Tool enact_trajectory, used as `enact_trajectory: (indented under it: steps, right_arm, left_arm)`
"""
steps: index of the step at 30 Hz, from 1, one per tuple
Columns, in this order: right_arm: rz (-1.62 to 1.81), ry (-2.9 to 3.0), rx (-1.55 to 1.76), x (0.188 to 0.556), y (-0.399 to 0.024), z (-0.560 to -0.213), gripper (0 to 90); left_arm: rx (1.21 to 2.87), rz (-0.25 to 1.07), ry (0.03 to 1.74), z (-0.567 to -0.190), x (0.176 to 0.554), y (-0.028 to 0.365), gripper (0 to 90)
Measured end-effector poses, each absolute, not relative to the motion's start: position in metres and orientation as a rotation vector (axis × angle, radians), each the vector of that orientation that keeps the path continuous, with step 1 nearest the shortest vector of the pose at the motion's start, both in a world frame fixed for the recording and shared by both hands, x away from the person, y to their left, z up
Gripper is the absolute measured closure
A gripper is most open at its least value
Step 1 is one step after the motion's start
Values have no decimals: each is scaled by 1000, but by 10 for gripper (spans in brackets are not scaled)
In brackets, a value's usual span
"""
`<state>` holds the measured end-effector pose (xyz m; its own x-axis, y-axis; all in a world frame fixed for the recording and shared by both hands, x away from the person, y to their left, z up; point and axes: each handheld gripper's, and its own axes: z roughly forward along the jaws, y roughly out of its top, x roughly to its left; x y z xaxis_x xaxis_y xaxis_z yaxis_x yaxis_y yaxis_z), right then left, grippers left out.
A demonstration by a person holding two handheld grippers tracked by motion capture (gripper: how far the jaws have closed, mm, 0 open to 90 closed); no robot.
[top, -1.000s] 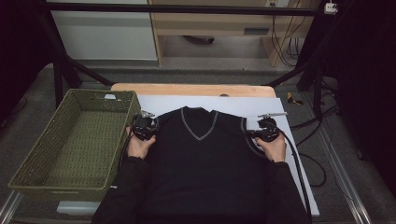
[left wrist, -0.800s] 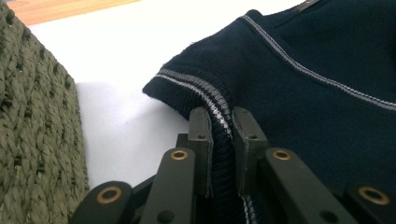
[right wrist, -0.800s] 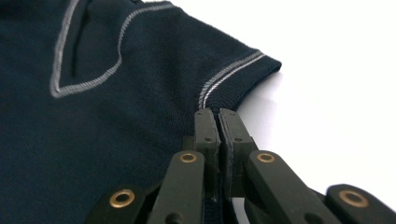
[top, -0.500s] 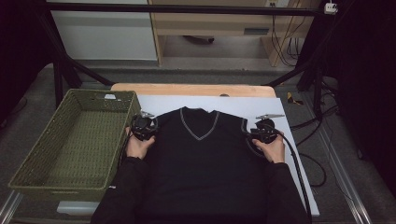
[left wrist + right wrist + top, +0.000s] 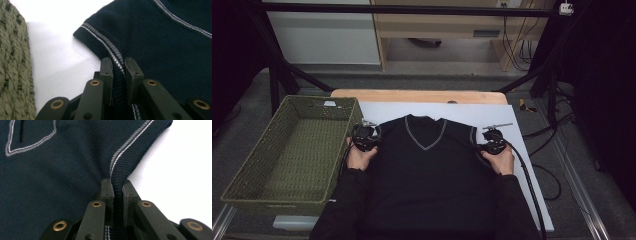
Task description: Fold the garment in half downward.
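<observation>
I have both grippers clamped on the dark navy sleeveless V-neck sweater [image 5: 432, 175], which lies flat on the white sheet [image 5: 522, 150] covering the table [image 5: 412, 95], its neck pointing away from me. In the left gripper view, the left gripper [image 5: 117, 72] has its fingers [image 5: 106, 75] nearly pressed together, pinching the ribbed, grey-striped armhole edge of the sweater between the pads. In the right gripper view, the right gripper [image 5: 117, 192] does the same on the other armhole: its fingers [image 5: 107, 195] have just been closing and now squeeze a raised fold of the ribbed trim. From the high view, the left gripper [image 5: 366, 136] sits at the sweater's left shoulder, just beside the green woven basket [image 5: 257, 175], and the right gripper [image 5: 493, 142] at the sweater's right shoulder. A small white tag [image 5: 330, 103] lies at the basket's far rim; I cannot read any writing on it.
</observation>
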<state>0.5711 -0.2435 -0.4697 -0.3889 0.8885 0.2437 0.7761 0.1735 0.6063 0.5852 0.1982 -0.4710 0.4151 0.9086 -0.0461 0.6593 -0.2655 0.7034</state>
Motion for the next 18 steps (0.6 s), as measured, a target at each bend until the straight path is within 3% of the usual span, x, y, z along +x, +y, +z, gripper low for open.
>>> enact_trajectory:
  steps: [18]
  right_arm:
    - [1218, 2223, 1517, 544, -262, -419, 842]
  left_arm:
    - [1901, 549, 1186, -412, 545, 190, 795]
